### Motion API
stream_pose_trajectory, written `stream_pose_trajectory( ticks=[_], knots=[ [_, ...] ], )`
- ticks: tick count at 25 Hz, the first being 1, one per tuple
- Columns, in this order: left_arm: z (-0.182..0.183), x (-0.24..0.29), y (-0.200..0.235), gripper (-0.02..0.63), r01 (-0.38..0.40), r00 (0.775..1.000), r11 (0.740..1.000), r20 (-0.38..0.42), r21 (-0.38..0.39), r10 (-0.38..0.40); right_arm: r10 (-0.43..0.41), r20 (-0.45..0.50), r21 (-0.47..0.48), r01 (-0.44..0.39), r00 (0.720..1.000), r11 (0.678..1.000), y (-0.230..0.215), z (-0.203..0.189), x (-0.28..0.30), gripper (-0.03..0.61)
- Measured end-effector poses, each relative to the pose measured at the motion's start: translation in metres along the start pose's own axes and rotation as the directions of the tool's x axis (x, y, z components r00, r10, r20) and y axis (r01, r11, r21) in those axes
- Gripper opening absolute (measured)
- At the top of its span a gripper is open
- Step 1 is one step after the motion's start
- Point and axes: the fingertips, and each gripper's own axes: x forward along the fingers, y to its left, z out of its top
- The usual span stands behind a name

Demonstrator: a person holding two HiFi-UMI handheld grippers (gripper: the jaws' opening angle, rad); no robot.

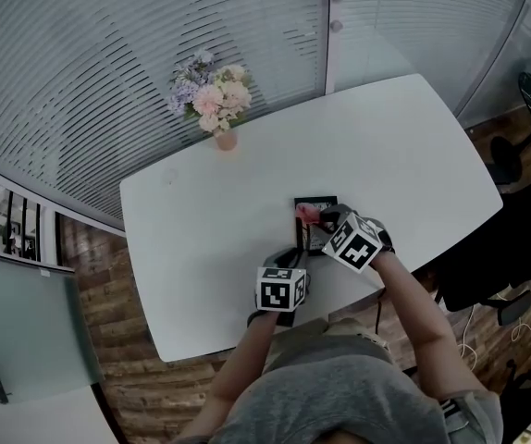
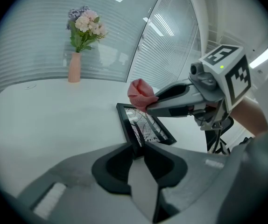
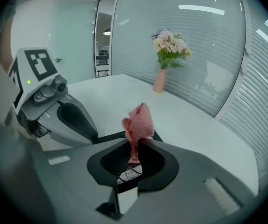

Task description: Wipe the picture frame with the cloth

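Wiping relation: the picture frame (image 2: 145, 125) lies flat on the table (image 1: 201, 220), directly under the jaw tips of the right gripper (image 3: 135, 146) and straight ahead of the left gripper (image 2: 138, 150).
Frame axis: the long side runs away from the left gripper's jaws, angled slightly to its right.
Nearer tool: the right gripper carries the cloth (image 3: 138, 122) and sits over the frame's far end.
Right gripper state: jaws pinched together on the cloth, whose bunched end projects beyond the tips.
Left gripper state: jaws narrowed onto the frame's near end, bracing it.
Cloth contact: it is at the far rim, but touch cannot be confirmed.
Coming move (judgement): lower the cloth and stroke along the long axis toward the left gripper.
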Motion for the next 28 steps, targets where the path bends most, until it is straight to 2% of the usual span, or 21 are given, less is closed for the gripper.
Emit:
stream_pose_trajectory(
  ticks=[15, 28],
  knots=[
    [0.0, -0.001, 0.001, 0.083, 0.007, 1.0, 1.0, -0.009, -0.002, -0.007, -0.134, -0.061, -0.021, 0.133, 0.989, 0.991, -0.054, -0.012, 0.013, 0.048],
    [0.0, -0.001, 0.001, 0.083, 0.009, 1.0, 1.0, -0.011, -0.003, -0.009, -0.133, -0.106, -0.028, 0.13, 0.985, 0.991, -0.056, -0.026, 0.023, 0.048]
  ],
)
